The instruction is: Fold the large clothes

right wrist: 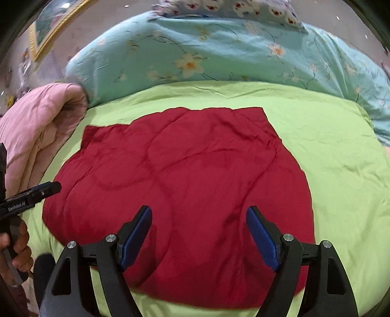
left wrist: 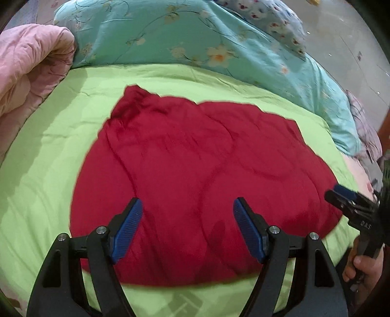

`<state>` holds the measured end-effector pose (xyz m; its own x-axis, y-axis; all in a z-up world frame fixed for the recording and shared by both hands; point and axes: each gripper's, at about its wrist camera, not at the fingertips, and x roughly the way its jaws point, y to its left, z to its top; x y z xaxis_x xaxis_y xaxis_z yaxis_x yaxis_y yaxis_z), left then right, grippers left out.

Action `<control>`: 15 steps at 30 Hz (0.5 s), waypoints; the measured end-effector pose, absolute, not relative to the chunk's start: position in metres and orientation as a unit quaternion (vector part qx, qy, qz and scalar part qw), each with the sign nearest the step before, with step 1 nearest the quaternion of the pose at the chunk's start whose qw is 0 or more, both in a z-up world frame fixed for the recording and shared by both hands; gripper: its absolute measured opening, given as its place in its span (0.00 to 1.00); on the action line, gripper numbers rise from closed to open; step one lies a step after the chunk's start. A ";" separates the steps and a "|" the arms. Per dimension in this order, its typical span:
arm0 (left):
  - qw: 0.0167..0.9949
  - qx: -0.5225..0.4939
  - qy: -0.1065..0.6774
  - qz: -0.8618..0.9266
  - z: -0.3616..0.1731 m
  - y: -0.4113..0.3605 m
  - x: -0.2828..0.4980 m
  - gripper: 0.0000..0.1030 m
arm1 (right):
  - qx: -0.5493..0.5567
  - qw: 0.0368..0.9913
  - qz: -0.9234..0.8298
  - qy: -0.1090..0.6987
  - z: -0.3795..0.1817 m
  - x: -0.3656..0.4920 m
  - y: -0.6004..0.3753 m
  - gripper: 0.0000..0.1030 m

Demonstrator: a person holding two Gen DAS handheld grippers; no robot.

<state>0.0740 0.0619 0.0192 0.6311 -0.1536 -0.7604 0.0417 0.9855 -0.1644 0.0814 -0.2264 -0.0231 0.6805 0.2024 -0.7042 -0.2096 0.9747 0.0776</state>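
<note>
Work surface: bed with lime-green sheet [left wrist: 48, 146], wrinkled, covering the near and middle area. Behind it, one teal floral quilt [left wrist: 151, 36] bunched across the far side; on top of that, one pale blue cover with red flower print [left wrist: 268, 22]. At the left edge, one pink quilt [left wrist: 26, 63], rolled or folded thick. Pale glossy floor [left wrist: 346, 48] beyond the bed in the left-wrist view; framed picture with gold border [right wrist: 48, 31] in the upper left of the right-wrist view. Count of garments: one, a red cloth [left wrist: 195, 170], lying flat on the green sheet, centre of the bed, just below both tongs. Folded into a rough rectangle with soft creases; garment type not discernible. Long axis running side to side across the bed; far edge fairly straight, one corner poking out at far left, near edge rounded toward the camera. Tongs: two. Left gripper [left wrist: 187, 219] released, blue pads wide apart, nothing between them, above the red cloth, contact not evident. Right gripper [right wrist: 198, 229] likewise spread wide and empty above the cloth. One hand [left wrist: 365, 268] gripping the right tong handle, seen at the frame edge. Slight motion blur in both views.
</note>
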 end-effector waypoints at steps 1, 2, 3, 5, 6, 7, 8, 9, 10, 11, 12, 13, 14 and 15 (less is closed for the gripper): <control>0.899 -0.064 0.429 -0.055 0.015 0.058 0.072 0.75 | -0.011 0.918 0.117 0.380 -0.023 0.076 -0.224 0.79; 0.897 -0.059 0.436 -0.050 0.009 0.057 0.071 0.75 | -0.016 0.918 0.122 0.377 -0.025 0.070 -0.223 0.79; 0.895 -0.056 0.441 -0.044 0.005 0.056 0.067 0.75 | -0.022 0.916 0.121 0.381 -0.029 0.072 -0.223 0.79; 0.889 -0.060 0.452 -0.031 -0.010 0.061 0.067 0.75 | -0.023 0.905 0.097 0.413 -0.047 0.080 -0.233 0.79; 0.888 -0.067 0.454 -0.033 -0.014 0.063 0.065 0.75 | -0.010 0.903 0.096 0.420 -0.055 0.083 -0.241 0.79; 0.886 -0.066 0.457 -0.033 -0.018 0.063 0.064 0.76 | 0.001 0.903 0.096 0.419 -0.060 0.082 -0.250 0.79; 0.885 -0.060 0.460 -0.032 -0.020 0.061 0.065 0.76 | 0.003 0.904 0.089 0.417 -0.062 0.081 -0.255 0.79; 0.885 -0.052 0.461 -0.030 -0.021 0.058 0.064 0.76 | 0.002 0.906 0.085 0.415 -0.063 0.080 -0.258 0.79; 0.885 -0.046 0.463 -0.027 -0.021 0.057 0.066 0.76 | -0.001 0.907 0.082 0.412 -0.063 0.079 -0.260 0.79; 0.884 -0.045 0.465 -0.026 -0.021 0.055 0.068 0.76 | -0.002 0.908 0.079 0.412 -0.064 0.079 -0.260 0.79; 0.883 -0.046 0.467 -0.024 -0.021 0.055 0.069 0.76 | -0.001 0.908 0.079 0.412 -0.064 0.080 -0.260 0.79; 0.882 -0.047 0.468 -0.023 -0.021 0.054 0.071 0.77 | 0.000 0.907 0.079 0.413 -0.065 0.081 -0.260 0.80; 0.882 -0.045 0.469 -0.022 -0.022 0.054 0.072 0.77 | 0.002 0.907 0.080 0.414 -0.065 0.083 -0.261 0.80; 0.882 -0.044 0.468 -0.021 -0.024 0.053 0.070 0.77 | 0.004 0.906 0.081 0.415 -0.066 0.083 -0.262 0.80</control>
